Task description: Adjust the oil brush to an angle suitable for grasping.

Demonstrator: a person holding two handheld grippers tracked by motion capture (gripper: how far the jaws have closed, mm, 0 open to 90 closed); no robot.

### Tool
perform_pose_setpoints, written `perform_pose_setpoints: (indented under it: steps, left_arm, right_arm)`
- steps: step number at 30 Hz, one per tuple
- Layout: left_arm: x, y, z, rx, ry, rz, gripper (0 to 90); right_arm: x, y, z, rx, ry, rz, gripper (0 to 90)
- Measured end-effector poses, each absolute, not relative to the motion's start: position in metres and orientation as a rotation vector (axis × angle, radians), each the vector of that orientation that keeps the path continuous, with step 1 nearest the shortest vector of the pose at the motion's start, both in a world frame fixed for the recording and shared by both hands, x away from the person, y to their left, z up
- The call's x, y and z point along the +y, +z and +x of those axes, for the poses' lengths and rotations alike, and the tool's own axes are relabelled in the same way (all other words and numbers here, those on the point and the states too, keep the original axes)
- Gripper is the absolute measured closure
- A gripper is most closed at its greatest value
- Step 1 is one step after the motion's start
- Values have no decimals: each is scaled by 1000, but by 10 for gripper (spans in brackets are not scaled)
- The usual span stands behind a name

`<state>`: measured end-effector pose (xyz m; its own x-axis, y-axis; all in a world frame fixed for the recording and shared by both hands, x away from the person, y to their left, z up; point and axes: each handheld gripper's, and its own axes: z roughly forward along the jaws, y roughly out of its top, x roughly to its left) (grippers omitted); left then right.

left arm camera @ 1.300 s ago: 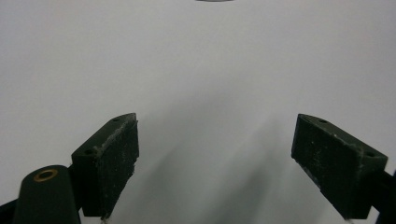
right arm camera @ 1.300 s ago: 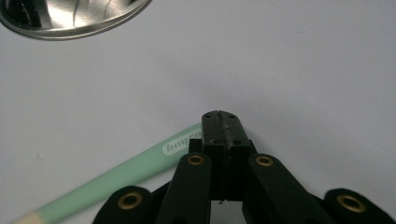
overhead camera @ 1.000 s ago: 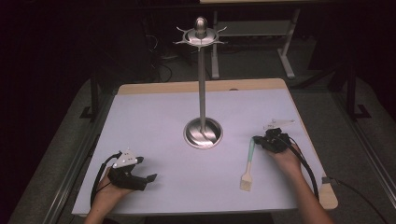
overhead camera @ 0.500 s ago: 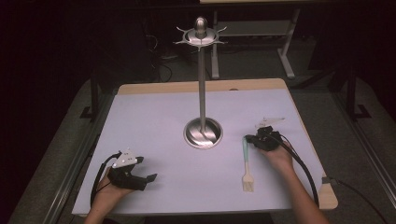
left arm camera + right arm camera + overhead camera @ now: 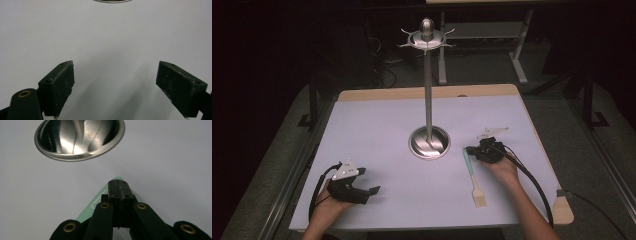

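Right hand-held gripper [image 5: 472, 150]: jaws pressed together at the green end of the brush; in the right gripper view [image 5: 119, 187] they meet tip to tip with the green handle showing beneath and to their left. Whether they actually pinch the handle or just sit over it, I cannot tell.
Brush [image 5: 474, 176]: lies flat on the table, green handle end under the right hand-held gripper's tips, pale bristle head trailing back toward the person, beside the right forearm.
Writing: a white label on the green handle [image 5: 100, 201] (partly hidden by the jaws, letters too blurred to read).
Stand [image 5: 428, 90]: tall metal pole on a round shiny base [image 5: 79, 138], just ahead and to the left of the right hand-held gripper's tips.
Left hand-held gripper [image 5: 364, 192]: released, 2 jaws wide apart over bare table [image 5: 107, 37], holding nothing; well apart from the brush, which lies off to its right.
Table [image 5: 382, 120]: white top with a wooden edge.
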<state>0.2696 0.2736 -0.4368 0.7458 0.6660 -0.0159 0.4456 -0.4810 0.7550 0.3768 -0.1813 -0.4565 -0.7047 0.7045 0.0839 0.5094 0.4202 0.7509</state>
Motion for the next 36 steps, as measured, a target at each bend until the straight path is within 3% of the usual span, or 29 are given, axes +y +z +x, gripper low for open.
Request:
perform_pose_setpoints:
  steps: [19,36]
  left_arm:
    - [273,-436,269,825,357,2164,147]
    - [274,-436,268,829,367,2158,147]
  right_arm:
    - [-163,-447,368,2469,1193,997,899]
    - [-168,-421,299,2609,1017,945,898]
